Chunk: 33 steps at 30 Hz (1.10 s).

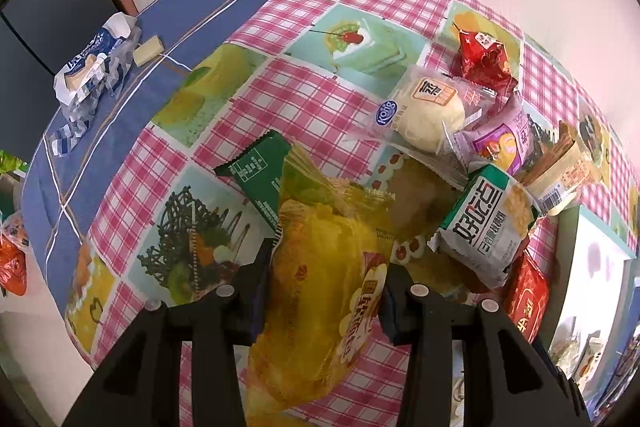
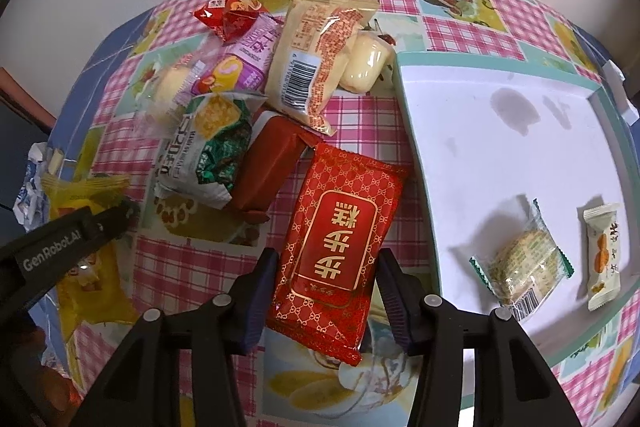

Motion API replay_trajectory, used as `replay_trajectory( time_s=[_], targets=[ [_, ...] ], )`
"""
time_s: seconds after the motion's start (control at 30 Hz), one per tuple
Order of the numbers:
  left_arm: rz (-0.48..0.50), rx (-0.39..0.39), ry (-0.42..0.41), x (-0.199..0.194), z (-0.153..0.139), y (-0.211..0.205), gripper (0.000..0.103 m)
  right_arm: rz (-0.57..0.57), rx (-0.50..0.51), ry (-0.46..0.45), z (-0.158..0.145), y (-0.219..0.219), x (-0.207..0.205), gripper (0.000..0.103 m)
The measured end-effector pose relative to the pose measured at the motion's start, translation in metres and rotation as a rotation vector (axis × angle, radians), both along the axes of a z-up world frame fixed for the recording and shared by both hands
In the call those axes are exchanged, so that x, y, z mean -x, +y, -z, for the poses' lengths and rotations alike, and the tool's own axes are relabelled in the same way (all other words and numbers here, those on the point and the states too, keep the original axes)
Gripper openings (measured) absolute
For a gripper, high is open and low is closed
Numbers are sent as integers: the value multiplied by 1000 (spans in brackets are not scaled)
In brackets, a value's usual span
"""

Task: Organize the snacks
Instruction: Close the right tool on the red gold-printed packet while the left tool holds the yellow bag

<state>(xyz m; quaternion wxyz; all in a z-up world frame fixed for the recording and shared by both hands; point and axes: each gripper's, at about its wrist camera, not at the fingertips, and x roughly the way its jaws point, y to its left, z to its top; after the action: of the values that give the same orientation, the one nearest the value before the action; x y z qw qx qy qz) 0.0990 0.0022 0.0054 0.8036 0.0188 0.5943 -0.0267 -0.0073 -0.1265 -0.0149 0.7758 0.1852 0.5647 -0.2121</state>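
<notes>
Red packet (image 2: 332,239) between right hand-held gripper (image 2: 324,291) pads, beside tray edge (image 2: 416,147).

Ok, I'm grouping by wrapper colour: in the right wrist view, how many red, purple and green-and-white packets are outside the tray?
Red: 3 (gold-patterned red packet, plain red block packet, small red foil packet)
Purple: 1 (purple plastic packet)
Green-and-white: 1 (green-and-white crinkled packet)
Total: 5
</notes>
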Motion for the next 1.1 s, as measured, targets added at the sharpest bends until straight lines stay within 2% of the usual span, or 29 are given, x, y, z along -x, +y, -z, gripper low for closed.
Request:
replay_trajectory(
  time_s=[0.5,1.1],
  targets=[
    [-40,92,13,2,-8,14,46,37,-131,-49,-10,-19,17,52],
    [-39,181,5,6,-18,13,46,48,-125,-74,-25,-21,29,48]
  ],
)
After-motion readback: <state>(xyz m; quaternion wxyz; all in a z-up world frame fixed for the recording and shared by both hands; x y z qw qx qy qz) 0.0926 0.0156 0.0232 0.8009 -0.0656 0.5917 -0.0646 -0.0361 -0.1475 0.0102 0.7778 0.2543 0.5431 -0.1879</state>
